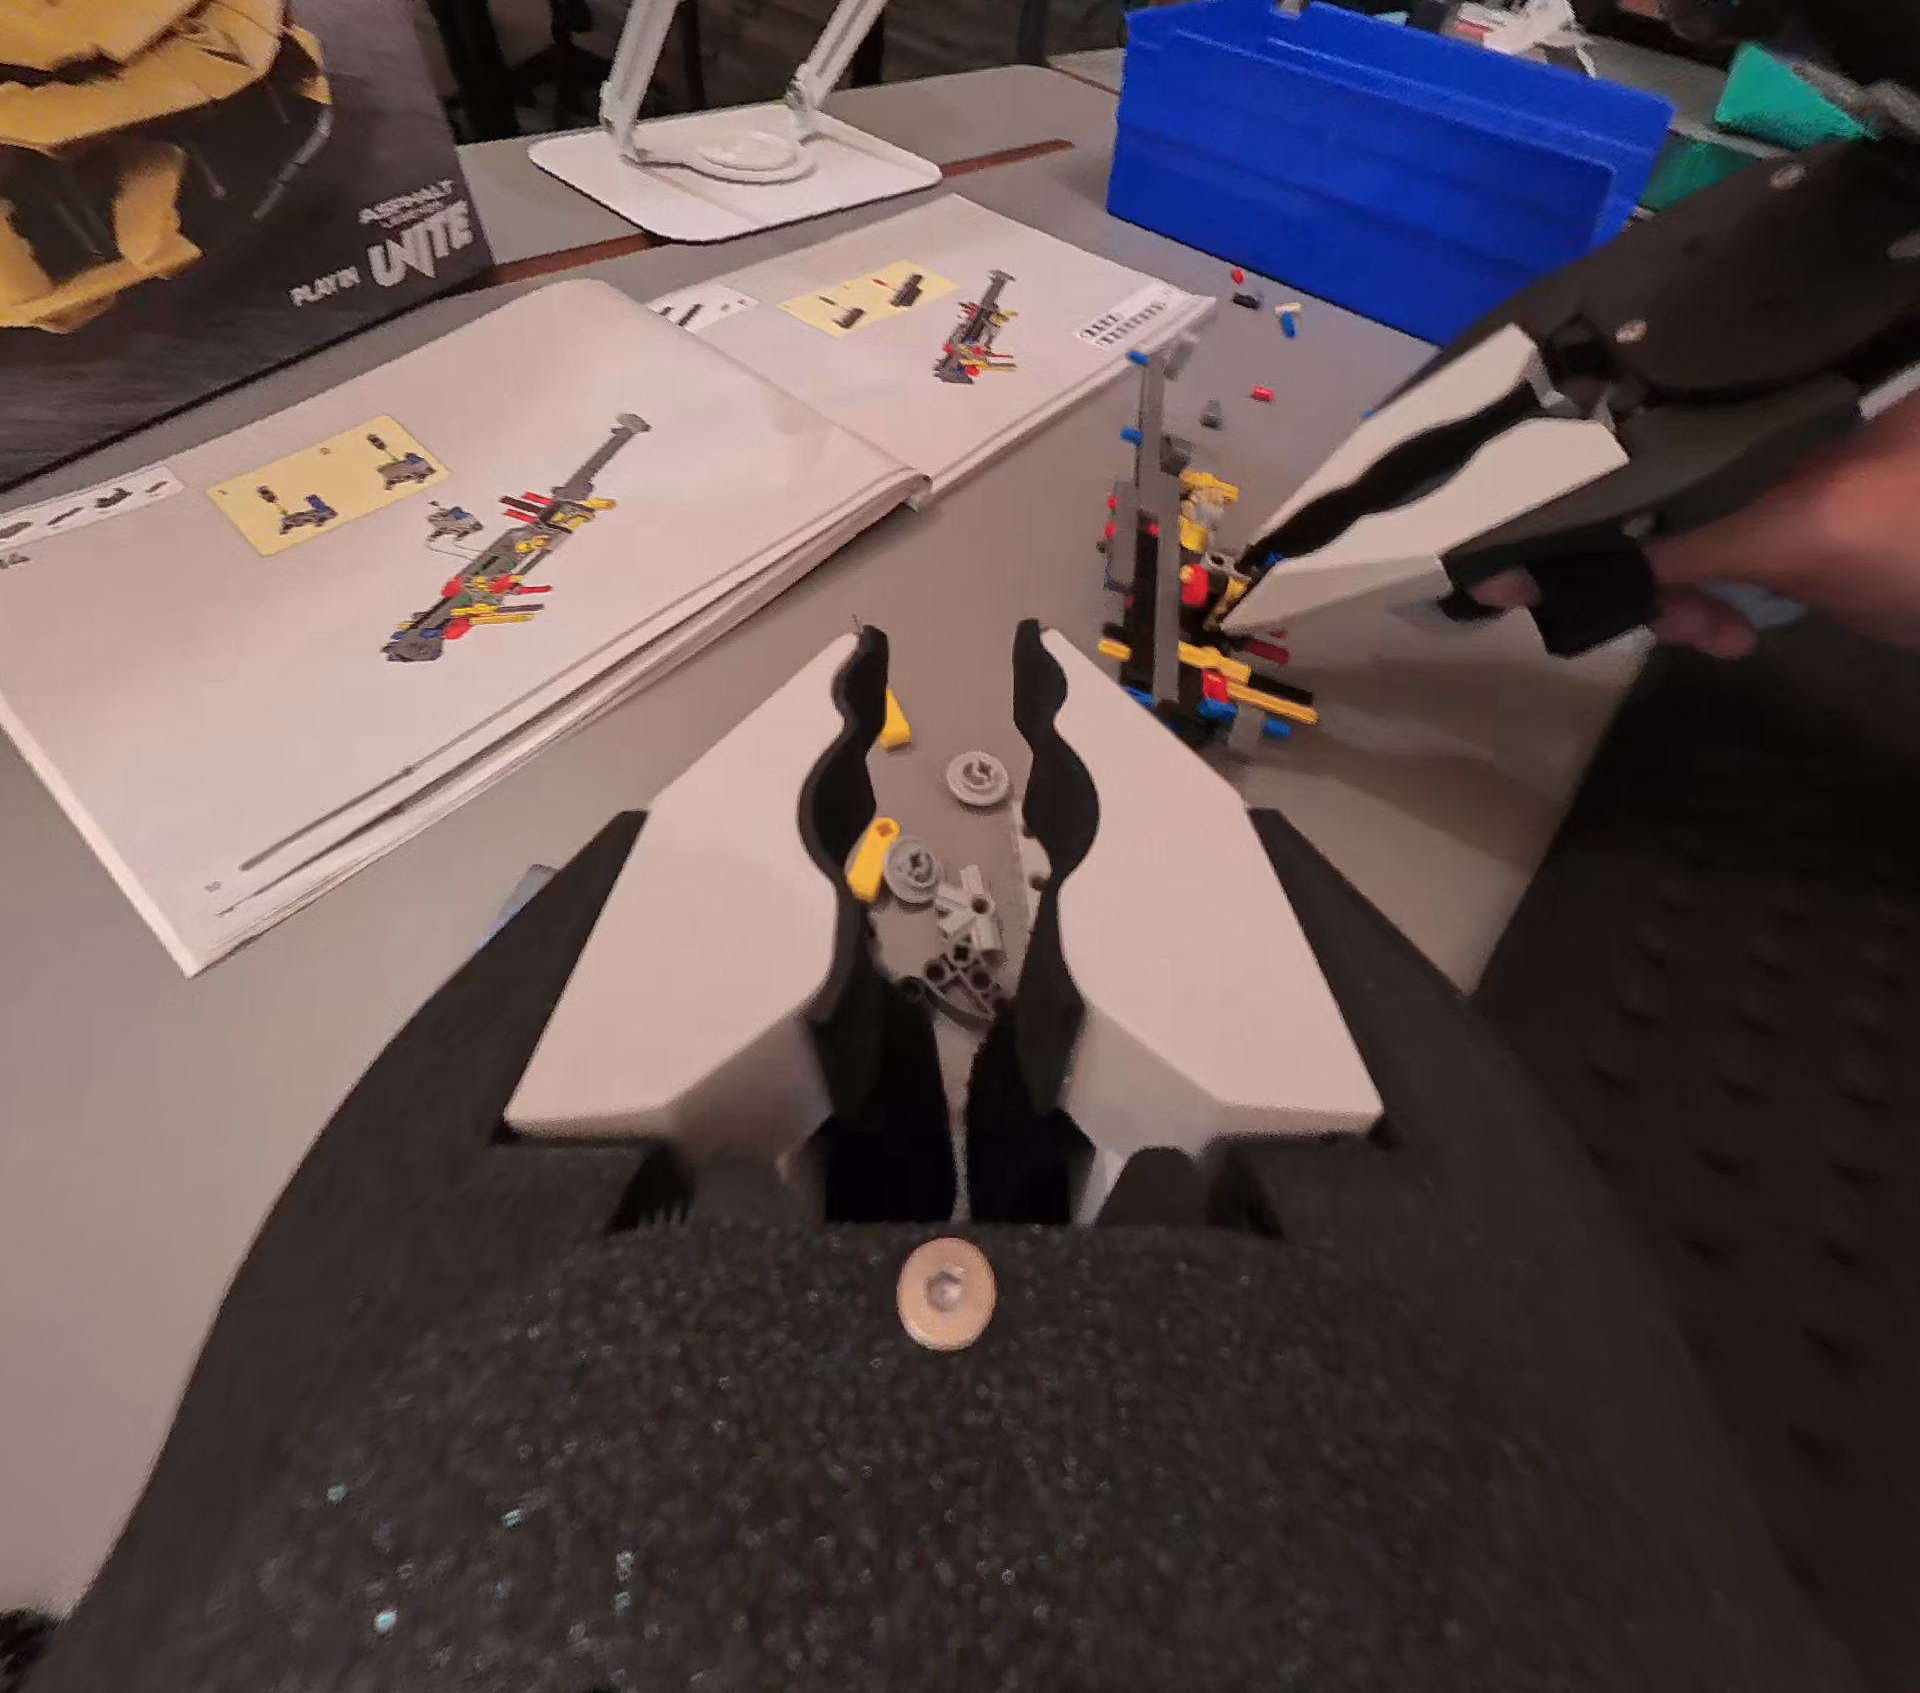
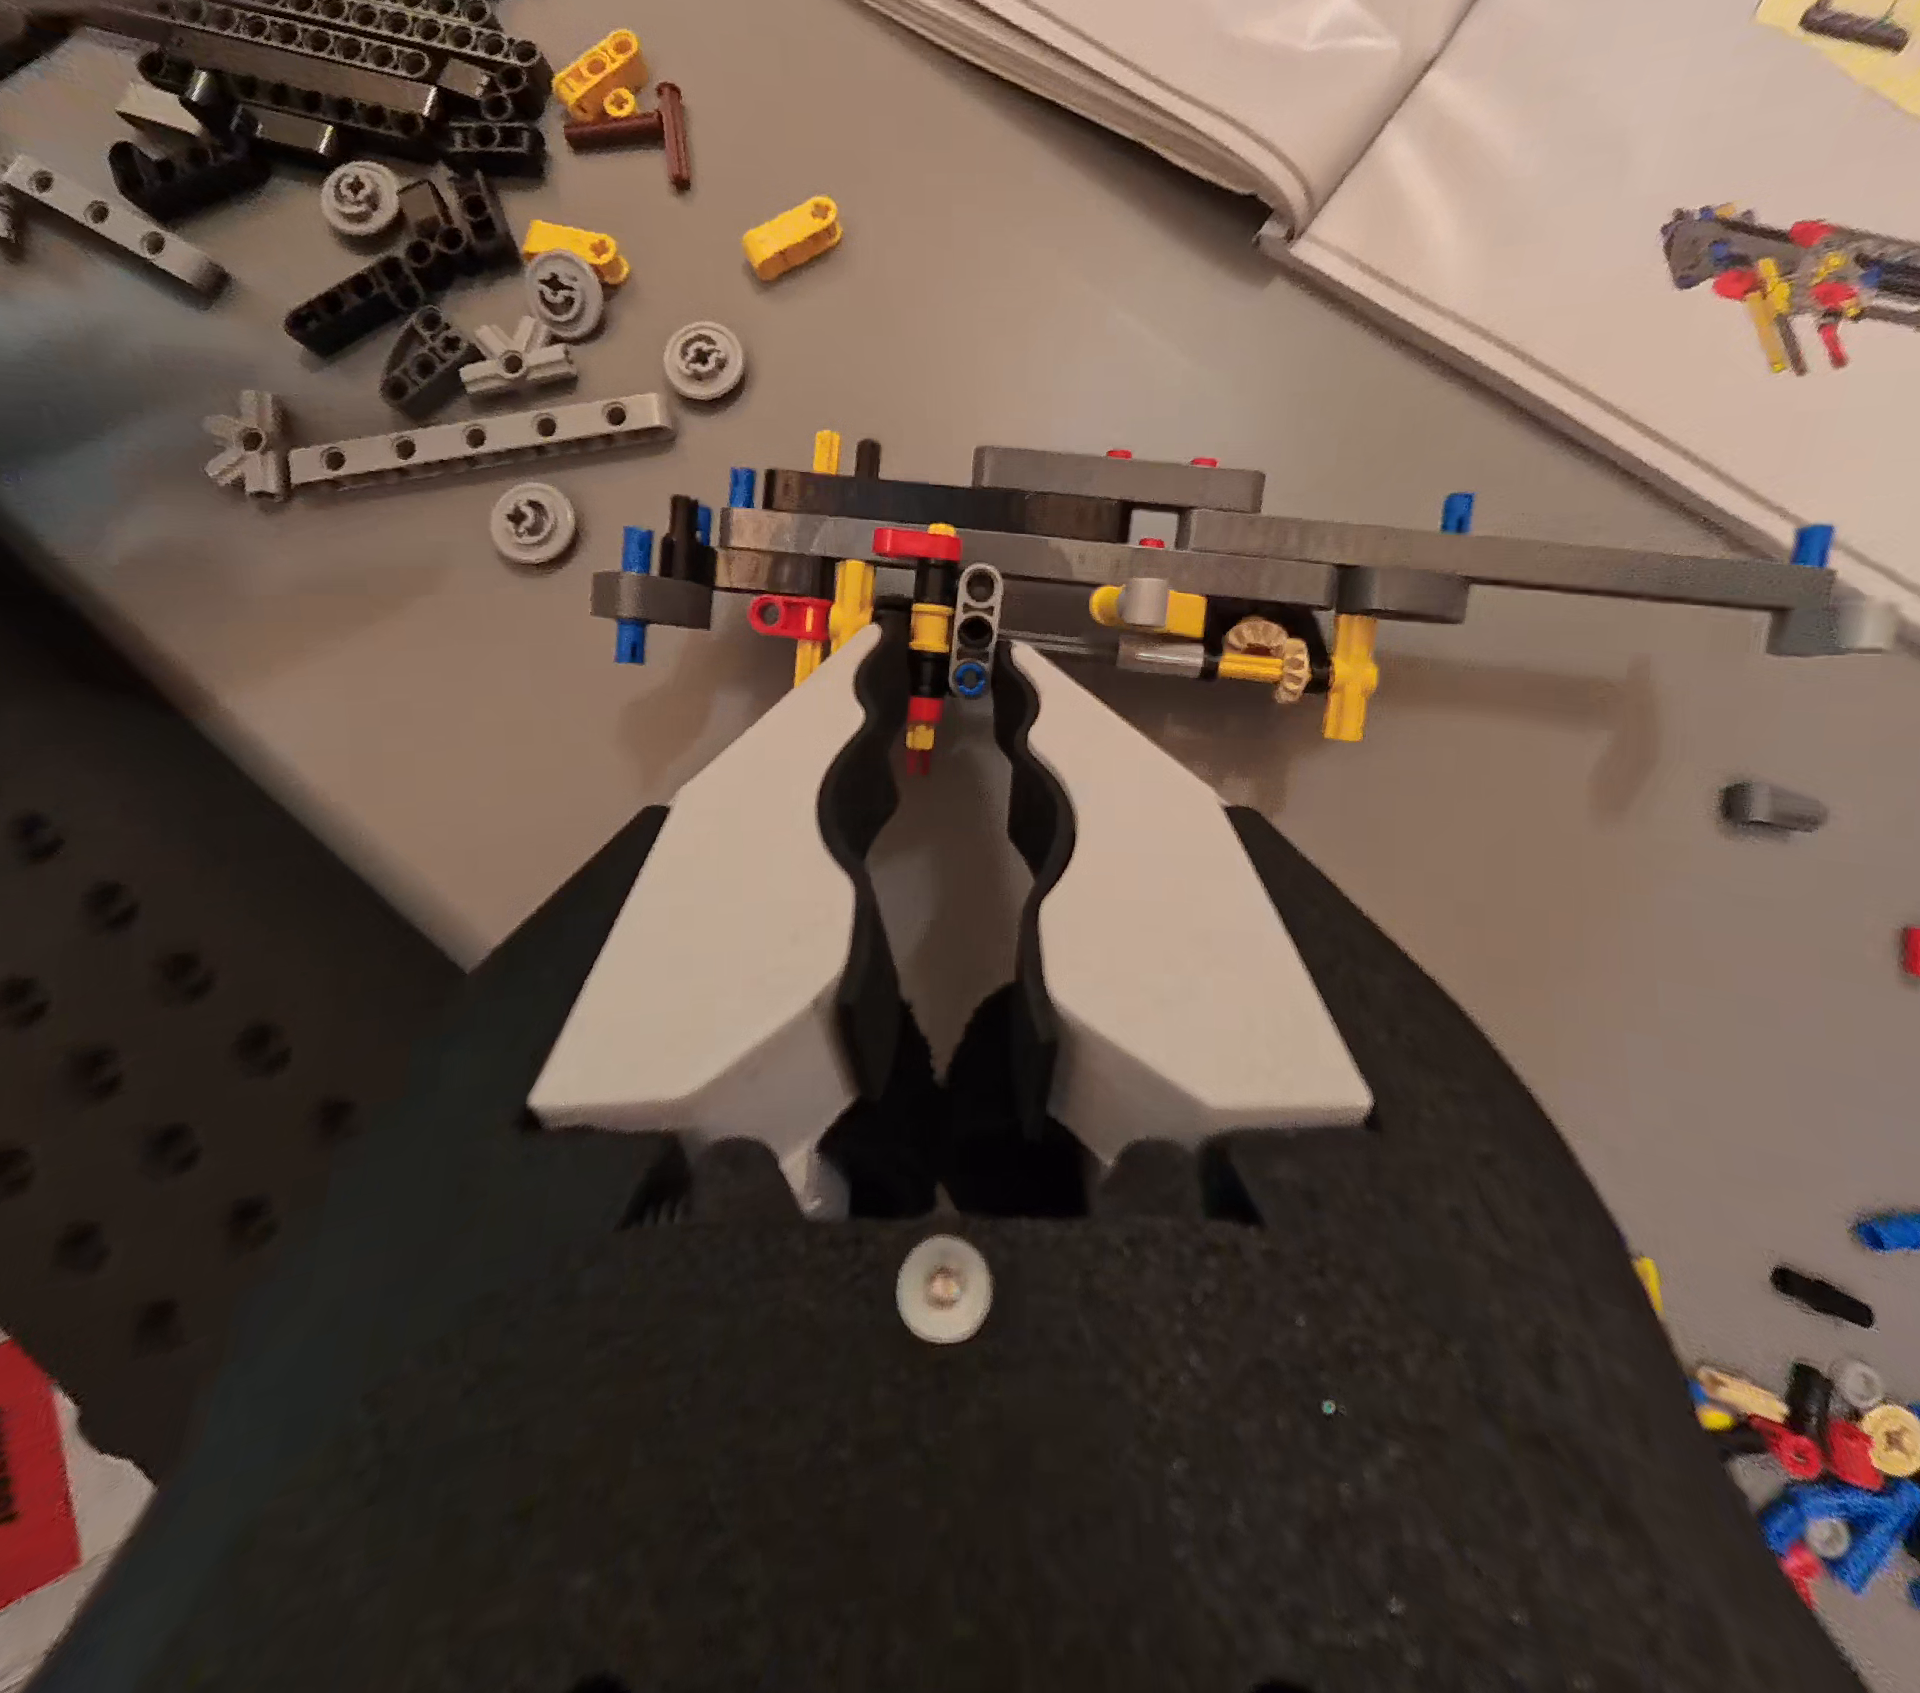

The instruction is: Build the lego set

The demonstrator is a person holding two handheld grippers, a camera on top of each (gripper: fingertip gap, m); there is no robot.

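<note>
**Steadying the build, left reaching for parts**

Right gripper (image 2: 940, 656) pinching lego assembly (image 2: 1143, 563) at frame centre; keep firm, level. Left gripper (image 1: 951, 656) jaws spread, empty, above loose grey and yellow pieces (image 1: 935, 874), lower centre. Check manual (image 1: 468, 563) first.

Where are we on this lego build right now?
Early on. Done: one long grey beam assembly with yellow, red and blue pins stands on the table. In hand: the right gripper closes around its short upright pieces; the left gripper hangs open over loose parts. Left: the pile of black beams lies unused, and the manual is open.
</note>
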